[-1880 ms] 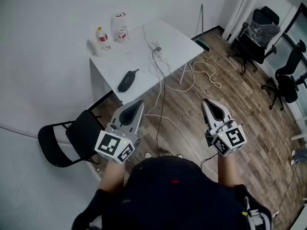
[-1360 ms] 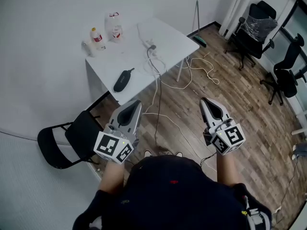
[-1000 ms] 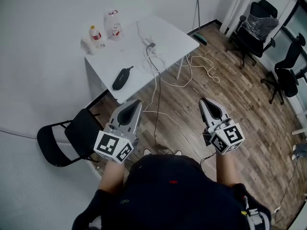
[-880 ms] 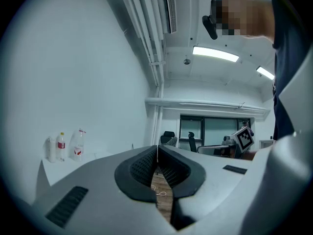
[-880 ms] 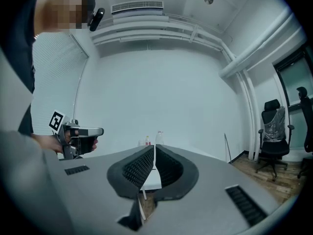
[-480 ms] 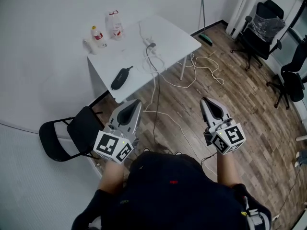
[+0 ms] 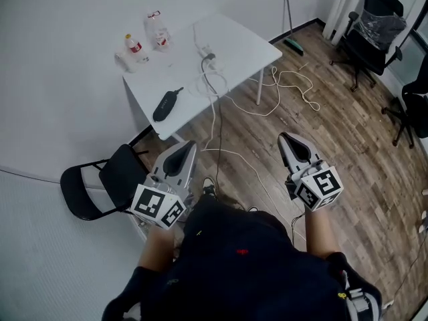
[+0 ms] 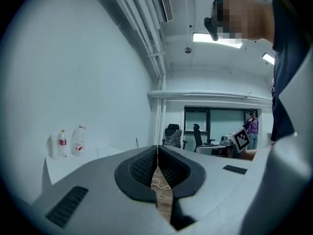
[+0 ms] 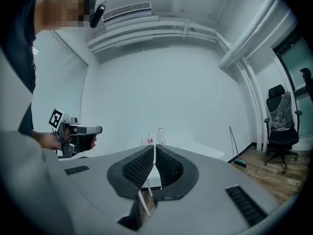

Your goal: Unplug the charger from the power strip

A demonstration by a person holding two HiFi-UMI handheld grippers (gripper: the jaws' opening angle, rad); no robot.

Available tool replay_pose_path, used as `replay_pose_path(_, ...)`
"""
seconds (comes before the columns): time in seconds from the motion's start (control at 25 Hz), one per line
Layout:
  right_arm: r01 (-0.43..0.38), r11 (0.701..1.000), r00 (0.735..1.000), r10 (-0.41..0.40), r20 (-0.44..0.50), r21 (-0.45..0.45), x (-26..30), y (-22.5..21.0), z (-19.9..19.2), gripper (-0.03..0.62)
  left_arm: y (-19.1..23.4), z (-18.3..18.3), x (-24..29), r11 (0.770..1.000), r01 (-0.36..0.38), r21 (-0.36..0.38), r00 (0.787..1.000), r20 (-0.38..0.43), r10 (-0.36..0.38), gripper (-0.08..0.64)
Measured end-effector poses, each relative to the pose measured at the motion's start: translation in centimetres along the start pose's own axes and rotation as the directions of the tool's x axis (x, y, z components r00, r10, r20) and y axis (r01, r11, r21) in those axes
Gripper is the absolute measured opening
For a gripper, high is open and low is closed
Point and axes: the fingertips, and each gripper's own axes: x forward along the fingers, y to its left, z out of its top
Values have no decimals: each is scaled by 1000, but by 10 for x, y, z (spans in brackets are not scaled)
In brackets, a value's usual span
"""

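Observation:
On the white table (image 7: 244,45) a white power strip (image 7: 201,48) lies with a charger (image 7: 210,58) plugged in; its white cable (image 7: 214,84) coils and drops off the table's front edge to the floor. Both grippers are held level in front of the person, well short of the table. My left gripper (image 7: 188,146) (image 8: 157,149) is shut with nothing between its pads. My right gripper (image 7: 287,139) (image 9: 154,148) is shut and empty too. The table (image 9: 198,146) shows far off beyond the right jaws.
A black case (image 7: 165,103) and two bottles (image 7: 132,45) (image 7: 156,28) are on the table. A black folding chair (image 7: 100,182) stands to the left. Loose white cable (image 7: 294,85) lies on the wood floor. Office chairs (image 7: 371,25) and a broom (image 7: 291,19) stand at the right.
The person has stepped forward: a foot now shows between the grippers and the view has shifted over the floor. Both grippers stay shut, side by side.

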Motion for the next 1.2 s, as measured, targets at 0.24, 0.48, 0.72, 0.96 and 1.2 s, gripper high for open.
replay_pose_path(0.24, 50, 999, 999, -50, 15, 2, 15, -28, 3, 28, 18, 1, 35, 1000, 30, -6, 1000, -2, -30, 25)
replay_pose_path(0.48, 95, 995, 995, -95, -4, -3, 59, -48, 1, 28, 63, 3, 77, 997, 72, -21, 997, 14, -72, 25)
replay_pose_path(0.72, 132, 987, 989, -138, -59, -86, 143, -56, 7, 28, 139, 1, 115, 996, 83, 37, 996, 7, -84, 25)
replay_pose_path(0.96, 121, 973, 989, -135, -58, -195, 246, -31, 34, 28, 222, 12, 141, 992, 123, 29, 992, 18, -123, 25)
replay_pose_path(1.2, 158, 968, 981, -176, -80, -196, 336, -28, 36, 28, 311, 14, 159, 988, 155, -7, 988, 11, -155, 25)
